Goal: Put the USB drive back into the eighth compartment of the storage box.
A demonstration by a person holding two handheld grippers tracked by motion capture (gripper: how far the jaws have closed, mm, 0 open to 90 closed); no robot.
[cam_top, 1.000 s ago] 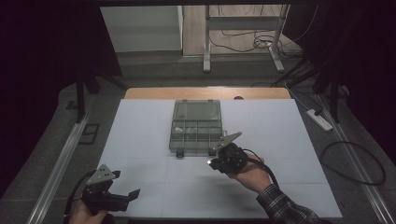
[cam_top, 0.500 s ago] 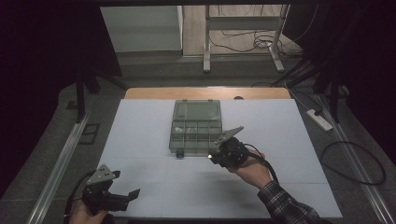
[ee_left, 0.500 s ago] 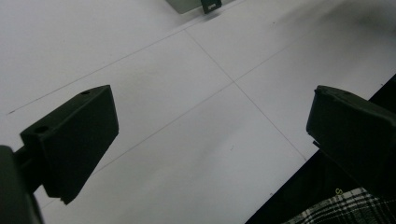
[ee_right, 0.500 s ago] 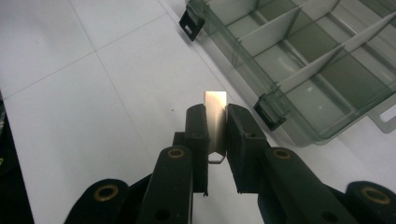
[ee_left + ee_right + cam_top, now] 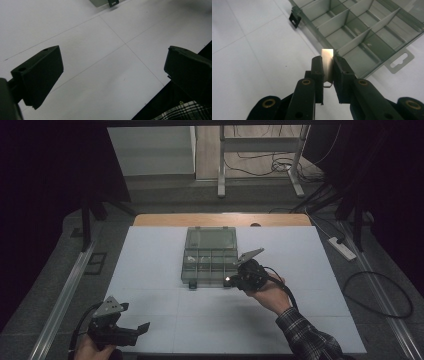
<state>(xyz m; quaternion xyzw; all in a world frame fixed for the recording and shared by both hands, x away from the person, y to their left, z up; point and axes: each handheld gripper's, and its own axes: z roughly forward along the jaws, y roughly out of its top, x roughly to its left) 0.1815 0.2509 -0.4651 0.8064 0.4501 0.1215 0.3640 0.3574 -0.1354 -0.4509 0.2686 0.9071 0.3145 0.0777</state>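
Since a second ago the right gripper (image 5: 234, 279) has been edging leftward along the near edge of the clear compartment box (image 5: 210, 254), its jaws clamping a small flat metal strip (image 5: 327, 65) just before the front wall. Nearest the person, the left gripper (image 5: 131, 332) is hovering with jaws wide apart over the white table (image 5: 150, 270), well apart from the box.

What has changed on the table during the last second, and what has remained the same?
Very little. The right gripper, shut on a thin metal strip, shifted slightly along the near edge of the open organizer box, and its hand turned a bit. The left gripper stayed open at the table's near left corner, and the box did not move.
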